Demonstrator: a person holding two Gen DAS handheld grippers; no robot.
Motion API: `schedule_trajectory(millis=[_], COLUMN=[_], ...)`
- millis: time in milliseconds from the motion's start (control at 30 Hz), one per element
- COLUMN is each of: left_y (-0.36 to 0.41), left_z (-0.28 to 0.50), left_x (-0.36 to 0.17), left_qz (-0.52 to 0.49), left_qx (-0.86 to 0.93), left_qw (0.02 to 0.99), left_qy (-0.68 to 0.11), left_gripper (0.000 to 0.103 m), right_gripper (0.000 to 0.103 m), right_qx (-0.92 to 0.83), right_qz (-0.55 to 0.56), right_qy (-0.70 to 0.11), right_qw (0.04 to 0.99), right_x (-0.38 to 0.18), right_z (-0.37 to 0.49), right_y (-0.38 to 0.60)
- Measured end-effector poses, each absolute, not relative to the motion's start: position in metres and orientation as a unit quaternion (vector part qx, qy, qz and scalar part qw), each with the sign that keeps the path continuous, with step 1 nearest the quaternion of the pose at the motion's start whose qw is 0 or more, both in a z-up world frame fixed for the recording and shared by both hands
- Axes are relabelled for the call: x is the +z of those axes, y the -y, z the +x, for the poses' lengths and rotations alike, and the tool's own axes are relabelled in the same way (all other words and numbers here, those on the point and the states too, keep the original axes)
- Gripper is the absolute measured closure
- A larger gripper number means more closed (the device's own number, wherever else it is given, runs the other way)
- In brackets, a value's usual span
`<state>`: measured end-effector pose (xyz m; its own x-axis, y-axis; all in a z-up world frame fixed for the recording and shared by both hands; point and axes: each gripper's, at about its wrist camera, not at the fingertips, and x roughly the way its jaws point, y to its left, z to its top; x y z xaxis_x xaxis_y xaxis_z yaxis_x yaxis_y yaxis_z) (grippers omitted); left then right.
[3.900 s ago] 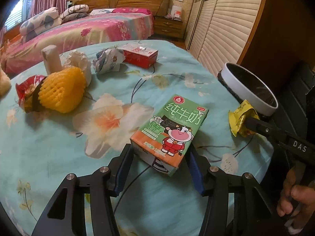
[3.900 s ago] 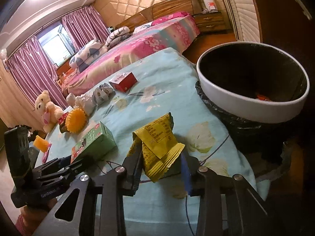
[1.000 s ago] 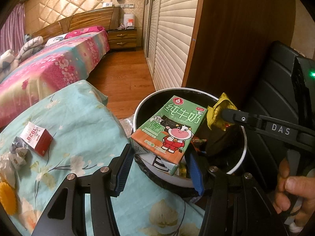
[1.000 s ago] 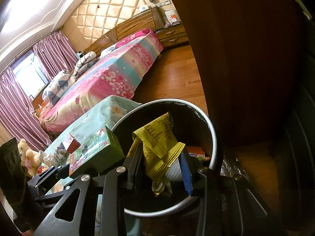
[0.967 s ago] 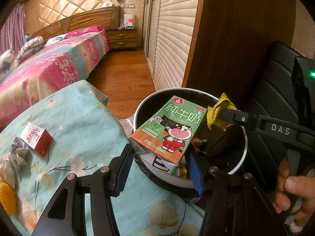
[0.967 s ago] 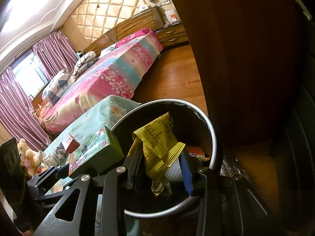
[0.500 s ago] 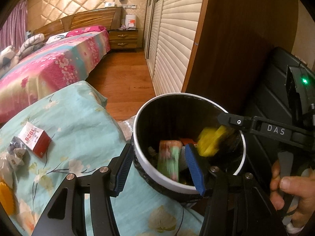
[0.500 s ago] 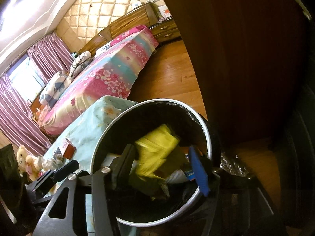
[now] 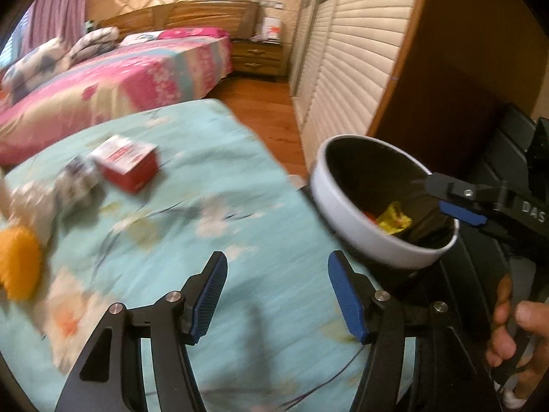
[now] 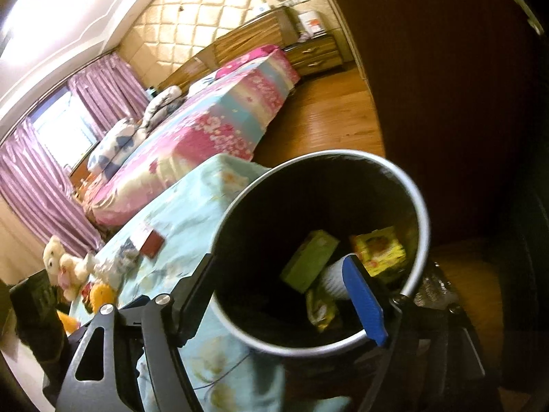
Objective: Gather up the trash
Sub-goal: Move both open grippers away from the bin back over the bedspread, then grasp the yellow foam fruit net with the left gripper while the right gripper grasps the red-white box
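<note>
The left gripper hangs wide open and empty over the near edge of the floral turquoise tablecloth. The right gripper, fingers spread and holding nothing, hovers above the round white-rimmed trash bin. Inside the bin's dark liner lie a green milk carton and a crinkled yellow wrapper. A red box and what looks like crumpled paper, blurred, sit far left on the cloth

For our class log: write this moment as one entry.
left gripper open, empty | right gripper open over bin | milk carton, yellow wrapper binned
</note>
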<state>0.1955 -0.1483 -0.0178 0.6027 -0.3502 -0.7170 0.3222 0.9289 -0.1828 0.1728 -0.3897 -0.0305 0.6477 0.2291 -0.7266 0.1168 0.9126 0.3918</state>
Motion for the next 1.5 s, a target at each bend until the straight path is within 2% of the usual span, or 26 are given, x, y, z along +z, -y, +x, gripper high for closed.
schedule_trajectory(millis=[233,933,1500], left_y=[0.101,-0.011,-0.049], left_z=[0.173,0.118,0.15], left_x=[-0.014,-0.013,-0.021], left_qz=[-0.048,-0.101,-0.124], left_qx=[-0.14,-0.036,0.005], left_qw=[0.903,0.906,0.904], left_qy=[-0.404,-0.409,-0.41], left_gripper=[0.039,0.039,0.039], right_gripper=[0.02,0.019,0.019], right_qx=[0.073,0.157,0.197], right_qz=[0.187,0.154,0.095], right_qy=[-0.407,-0.445,-0.44], right_qw=[0.891,0.868,0.871], right_x=[-0.024,-0.053,-0.063], right_z=[0.173,0.178,0.221], right_y=[0.345,0.25,0.197])
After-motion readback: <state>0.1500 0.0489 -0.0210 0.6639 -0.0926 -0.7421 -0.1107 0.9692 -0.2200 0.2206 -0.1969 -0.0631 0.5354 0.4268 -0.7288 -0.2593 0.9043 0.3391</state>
